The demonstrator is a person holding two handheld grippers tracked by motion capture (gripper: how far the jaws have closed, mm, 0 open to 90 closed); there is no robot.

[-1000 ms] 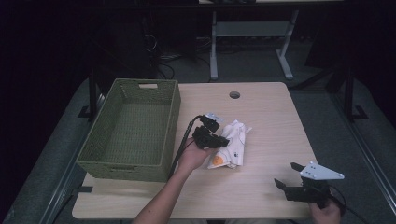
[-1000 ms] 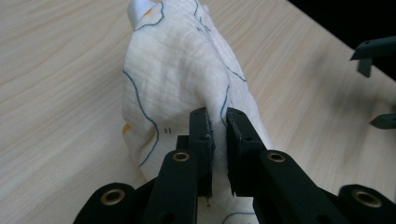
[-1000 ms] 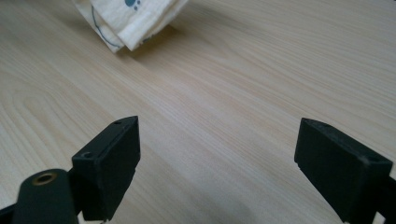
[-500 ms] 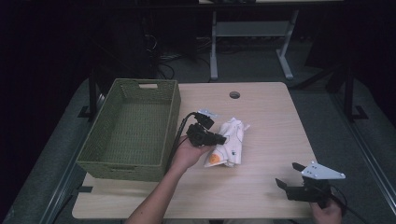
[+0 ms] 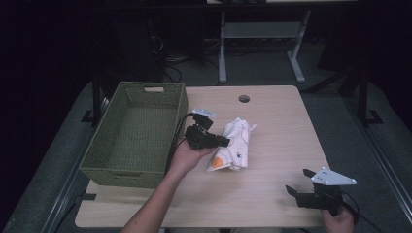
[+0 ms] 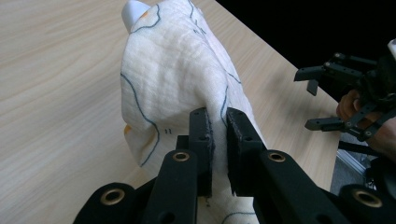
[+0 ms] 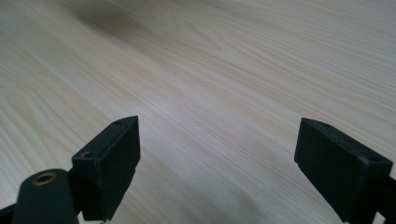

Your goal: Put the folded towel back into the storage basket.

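Note:
A white cloth (image 5: 234, 145) with blue lines and orange patches lies bunched at the middle of the wooden table (image 5: 272, 121). My left gripper (image 5: 224, 141) is shut on a fold of the cloth (image 6: 177, 74), its jaws pinching the fabric (image 6: 218, 126). A green woven basket (image 5: 136, 133) stands at the table's left, just behind the left hand. My right gripper (image 5: 297, 182) hovers open near the front right corner, with only bare table (image 7: 219, 93) between its jaws (image 7: 217, 158). That right gripper (image 6: 317, 102) also appears far off in the left gripper view.
A round cable hole (image 5: 244, 99) sits near the table's far edge. Beyond the table stand a grey desk frame (image 5: 262, 43) and dark floor with cables. Bare wood lies between the cloth and the right gripper.
The left gripper has drifted slightly left and nearer with the cloth pinched, pulling the cloth with it. The right gripper has barely moved.

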